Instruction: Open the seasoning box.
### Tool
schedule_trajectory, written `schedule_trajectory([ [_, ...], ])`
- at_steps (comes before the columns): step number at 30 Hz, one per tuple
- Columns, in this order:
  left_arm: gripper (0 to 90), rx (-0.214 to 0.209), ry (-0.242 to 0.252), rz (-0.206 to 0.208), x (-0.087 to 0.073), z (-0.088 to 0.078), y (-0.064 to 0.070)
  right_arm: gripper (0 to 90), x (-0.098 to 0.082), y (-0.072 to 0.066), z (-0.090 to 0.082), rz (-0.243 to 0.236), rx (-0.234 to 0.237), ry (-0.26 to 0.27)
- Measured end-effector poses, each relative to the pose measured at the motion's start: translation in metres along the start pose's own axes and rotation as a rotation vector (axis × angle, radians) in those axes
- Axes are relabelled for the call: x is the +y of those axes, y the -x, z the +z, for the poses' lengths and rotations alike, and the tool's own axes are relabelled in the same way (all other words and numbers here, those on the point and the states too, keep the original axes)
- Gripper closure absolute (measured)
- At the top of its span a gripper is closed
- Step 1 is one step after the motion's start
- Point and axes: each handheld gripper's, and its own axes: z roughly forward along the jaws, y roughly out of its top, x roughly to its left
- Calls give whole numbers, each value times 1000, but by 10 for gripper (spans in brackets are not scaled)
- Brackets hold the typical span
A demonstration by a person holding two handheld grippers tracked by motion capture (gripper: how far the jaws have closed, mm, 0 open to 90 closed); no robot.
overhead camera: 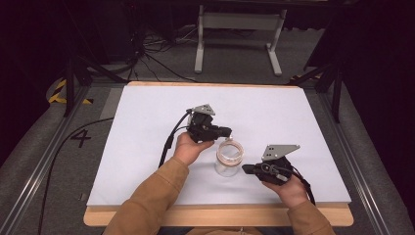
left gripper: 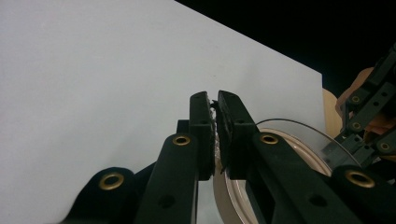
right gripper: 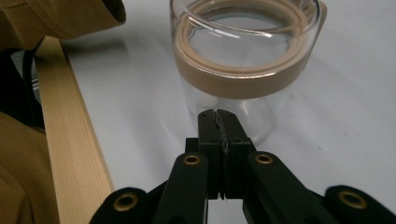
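A clear glass jar [overhead camera: 228,164] [right gripper: 233,112] stands on the white table top near the front middle. Its glass lid with a tan seal ring [right gripper: 243,77] [left gripper: 299,144] sits in its mouth. My left gripper [overhead camera: 226,132] [left gripper: 215,100] reaches the jar's top from the left. Its jaws are pressed together on a thin glinting edge of the lid. My right gripper [overhead camera: 246,169] [right gripper: 218,114] is shut with nothing in it, and its tips point at the jar's wall from the right, just short of the glass.
The white sheet [overhead camera: 147,147] covers a wooden table whose front edge [right gripper: 70,140] runs close behind the right gripper. A tan sleeve [right gripper: 70,14] lies left of the jar. Black cables [overhead camera: 169,142] trail from the left gripper.
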Motion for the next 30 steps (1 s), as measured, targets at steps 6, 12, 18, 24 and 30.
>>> schedule_trajectory([
  [6, 848, -4, 2, -1, 0, 0, -1, 893, 4, -4, 1, 4, 29, 39],
  [12, 849, -7, -5, 0, 0, 0, -1, 893, 6, -5, 1, 7, 36, 50],
  [18, 861, 0, 6, 5, 0, 0, 0, 894, 7, -5, 2, 7, 36, 60],
  [24, 864, 22, 2, 26, 1, 1, 3, 894, 8, -7, 4, 4, 44, 52],
  [30, 865, 18, 5, 24, 1, 1, 2, 894, 9, -8, 4, 6, 40, 63],
])
